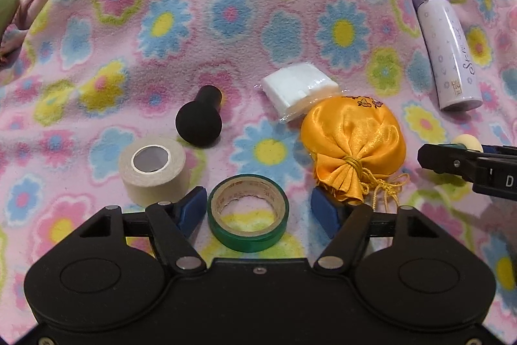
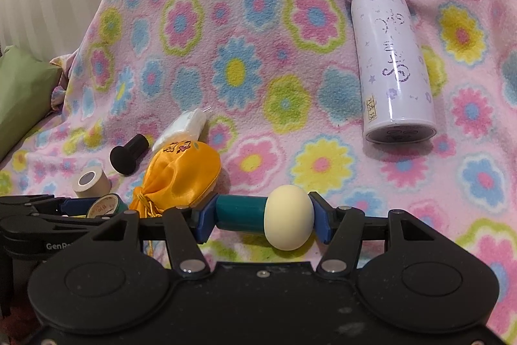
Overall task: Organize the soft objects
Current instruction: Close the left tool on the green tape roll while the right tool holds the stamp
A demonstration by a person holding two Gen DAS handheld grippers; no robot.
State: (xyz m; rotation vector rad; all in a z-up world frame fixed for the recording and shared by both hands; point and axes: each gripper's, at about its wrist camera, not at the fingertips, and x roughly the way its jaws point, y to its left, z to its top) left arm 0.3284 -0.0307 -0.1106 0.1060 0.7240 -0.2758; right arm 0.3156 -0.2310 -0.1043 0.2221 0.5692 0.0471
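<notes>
On the flowered blanket (image 1: 226, 31) the left gripper (image 1: 258, 209) straddles the green tape roll (image 1: 248, 212) unclenched, while the right gripper (image 2: 261, 215) clamps a cream-headed teal sponge applicator (image 2: 265, 215); next, I reckon, comes placing it beside the black applicator (image 1: 200, 118).

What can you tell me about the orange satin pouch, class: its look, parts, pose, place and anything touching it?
The orange satin pouch is a shiny, plump drawstring bag lying on its side on the floral fleece blanket. Its neck is gathered into a pleated frill, tied with yellow cord whose loose ends trail on the blanket. Small flower embroidery shows on its far end. A wrapped white packet lies against that end. The frill lies close to the left gripper's blue pad; contact cannot be judged.
</notes>
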